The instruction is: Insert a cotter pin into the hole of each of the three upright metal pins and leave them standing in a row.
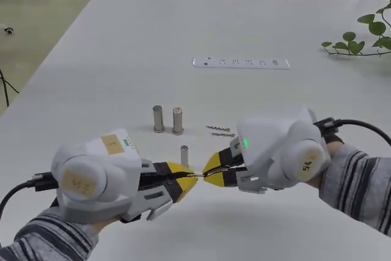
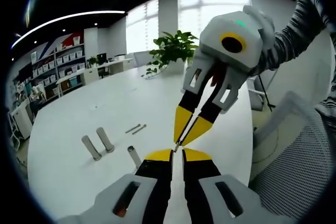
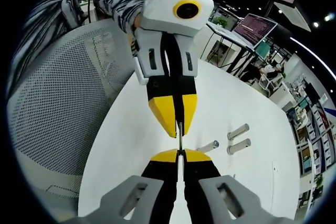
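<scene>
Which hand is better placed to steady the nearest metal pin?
Left, probably: the metal pin stands just behind the left claw, farther from the right claw, though both pinch the cotter pin.

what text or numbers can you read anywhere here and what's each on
"S1" or "51", handwritten, sideways, unsure: round sticker on the right gripper.
Yellowish round sticker and tan label on the left gripper: too blurred to read.
Power strip: markings too small.
Laptop screen: text too small.
Cotter pin between both tongs: no markings visible.
</scene>
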### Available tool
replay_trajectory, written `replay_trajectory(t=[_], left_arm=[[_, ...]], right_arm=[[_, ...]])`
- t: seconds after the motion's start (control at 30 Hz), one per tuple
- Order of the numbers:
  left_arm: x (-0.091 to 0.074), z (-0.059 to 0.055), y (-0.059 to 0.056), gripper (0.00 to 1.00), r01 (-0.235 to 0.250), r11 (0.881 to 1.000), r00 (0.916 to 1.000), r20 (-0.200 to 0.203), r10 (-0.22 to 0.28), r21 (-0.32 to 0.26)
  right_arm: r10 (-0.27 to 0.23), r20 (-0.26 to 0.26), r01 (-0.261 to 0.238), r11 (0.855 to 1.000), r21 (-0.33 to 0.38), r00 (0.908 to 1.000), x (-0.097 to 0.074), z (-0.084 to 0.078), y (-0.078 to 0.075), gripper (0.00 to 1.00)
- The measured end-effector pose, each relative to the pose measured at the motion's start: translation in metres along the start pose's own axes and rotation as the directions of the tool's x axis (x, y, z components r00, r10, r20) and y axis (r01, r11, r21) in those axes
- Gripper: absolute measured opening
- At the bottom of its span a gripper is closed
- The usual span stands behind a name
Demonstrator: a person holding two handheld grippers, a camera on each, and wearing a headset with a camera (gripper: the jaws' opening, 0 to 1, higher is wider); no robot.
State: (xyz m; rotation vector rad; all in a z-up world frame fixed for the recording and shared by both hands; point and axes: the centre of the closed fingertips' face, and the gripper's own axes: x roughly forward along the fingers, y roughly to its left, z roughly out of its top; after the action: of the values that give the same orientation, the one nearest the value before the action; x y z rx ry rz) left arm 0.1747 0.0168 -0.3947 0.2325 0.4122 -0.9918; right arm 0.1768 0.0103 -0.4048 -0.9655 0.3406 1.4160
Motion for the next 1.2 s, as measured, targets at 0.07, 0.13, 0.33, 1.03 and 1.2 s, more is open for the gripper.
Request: replay_trajectory(t=[0.07,0.13,0.33,1.03,1.2], left_arm=[[0.001,-0.001,0.002,0.09,-0.016,1.000,0.9999,0.001,0.016,-0.004],[0.003,-0.003,0.005,0.12,-0.034,0.999,0.9994,-0.001,0.034,-0.007],[0.004,-0.007,0.017,0.21,-0.106,0.994,0.9943,-0.002,0.106,-0.020],[0.026,-0.033,0.063,0.27,-0.308,0.939,0.9511,-0.023,0.308,-0.155],[0.035,-0.039,0.070,0.26,-0.331,0.929,0.9436,-0.040,0.329,-0.168]], right_arm=[[-0.009,-0.010,0.009,1.000,0.009,0.9999,0.000,-0.003,-0.003,0.00],[-0.021,-0.027,0.022,0.999,0.027,0.9994,0.001,-0.007,-0.007,0.00],[-0.058,-0.076,0.063,0.995,0.075,0.9955,0.003,-0.020,-0.017,0.00],[-0.151,-0.190,0.199,0.943,0.268,0.9701,0.019,-0.053,-0.048,0.00],[-0.151,-0.207,0.208,0.933,0.294,0.9667,0.024,-0.058,-0.050,0.00]])
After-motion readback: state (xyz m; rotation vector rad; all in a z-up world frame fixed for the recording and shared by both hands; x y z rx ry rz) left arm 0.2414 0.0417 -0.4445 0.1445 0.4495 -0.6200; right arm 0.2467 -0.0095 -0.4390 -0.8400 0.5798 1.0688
